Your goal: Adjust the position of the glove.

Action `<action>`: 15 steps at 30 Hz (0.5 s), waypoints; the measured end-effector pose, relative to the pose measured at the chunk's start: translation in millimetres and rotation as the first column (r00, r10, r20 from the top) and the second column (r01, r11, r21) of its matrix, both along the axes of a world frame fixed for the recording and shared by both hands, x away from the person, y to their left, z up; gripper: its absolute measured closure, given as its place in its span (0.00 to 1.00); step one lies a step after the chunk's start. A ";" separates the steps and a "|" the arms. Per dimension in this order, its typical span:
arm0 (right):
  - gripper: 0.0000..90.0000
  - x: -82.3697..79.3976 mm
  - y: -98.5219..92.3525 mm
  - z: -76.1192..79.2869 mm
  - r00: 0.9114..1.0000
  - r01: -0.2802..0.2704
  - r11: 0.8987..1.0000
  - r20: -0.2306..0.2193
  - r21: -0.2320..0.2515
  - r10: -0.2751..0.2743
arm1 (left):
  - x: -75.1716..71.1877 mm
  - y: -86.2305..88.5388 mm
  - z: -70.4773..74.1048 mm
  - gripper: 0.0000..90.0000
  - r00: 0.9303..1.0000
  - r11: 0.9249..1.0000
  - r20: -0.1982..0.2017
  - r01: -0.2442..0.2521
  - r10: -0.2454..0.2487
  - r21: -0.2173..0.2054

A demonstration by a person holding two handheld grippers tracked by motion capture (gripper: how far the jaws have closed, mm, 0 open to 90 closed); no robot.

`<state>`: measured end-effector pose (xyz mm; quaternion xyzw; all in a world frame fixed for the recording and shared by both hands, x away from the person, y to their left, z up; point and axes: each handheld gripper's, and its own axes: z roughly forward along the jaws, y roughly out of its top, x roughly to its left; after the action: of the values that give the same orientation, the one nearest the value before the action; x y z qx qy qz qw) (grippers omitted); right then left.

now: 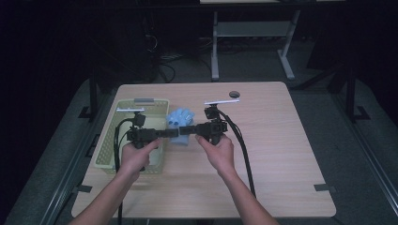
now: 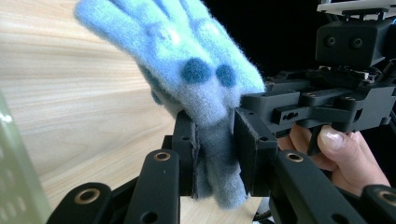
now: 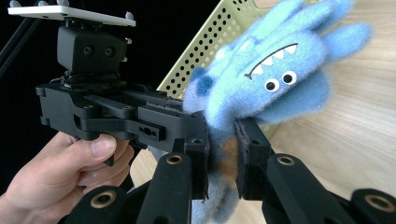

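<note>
A fluffy light-blue monster plush toy (image 1: 180, 121) with dark-blue spots, white teeth and googly eyes hangs between the two grippers above the table. In the left gripper view my left gripper (image 2: 214, 154) is shut on the lower part of the toy (image 2: 187, 65). My right gripper (image 3: 221, 158) is shut on the same toy (image 3: 271, 74) from the opposite side. In the high view the left gripper (image 1: 170, 133) and right gripper (image 1: 186, 130) point at each other, nearly tip to tip.
A pale yellow-green perforated basket (image 1: 109, 140) stands on the left of the wooden table (image 1: 272, 154), just under the left hand. A small dark round disc (image 1: 233, 94) lies near the far edge. Black cables trail from both grippers toward the near edge.
</note>
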<state>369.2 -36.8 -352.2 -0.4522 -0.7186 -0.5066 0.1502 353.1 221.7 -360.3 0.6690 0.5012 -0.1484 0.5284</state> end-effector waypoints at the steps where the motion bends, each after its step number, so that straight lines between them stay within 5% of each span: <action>1: 0.86 1.4 4.4 1.6 1.000 -0.002 1.000 0.000 0.000 0.002 | 0.4 4.5 1.0 0.78 1.000 1.000 0.006 -0.004 0.004 -0.001; 15: 0.86 9.6 38.9 9.0 0.999 -0.042 0.999 0.004 -0.003 0.042 | -1.0 35.9 5.7 0.78 0.999 0.999 0.008 -0.039 0.039 -0.014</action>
<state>378.8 2.1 -343.2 -0.4362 -0.7290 -0.5031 0.1587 352.2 257.7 -354.6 0.6559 0.5111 -0.1387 0.5379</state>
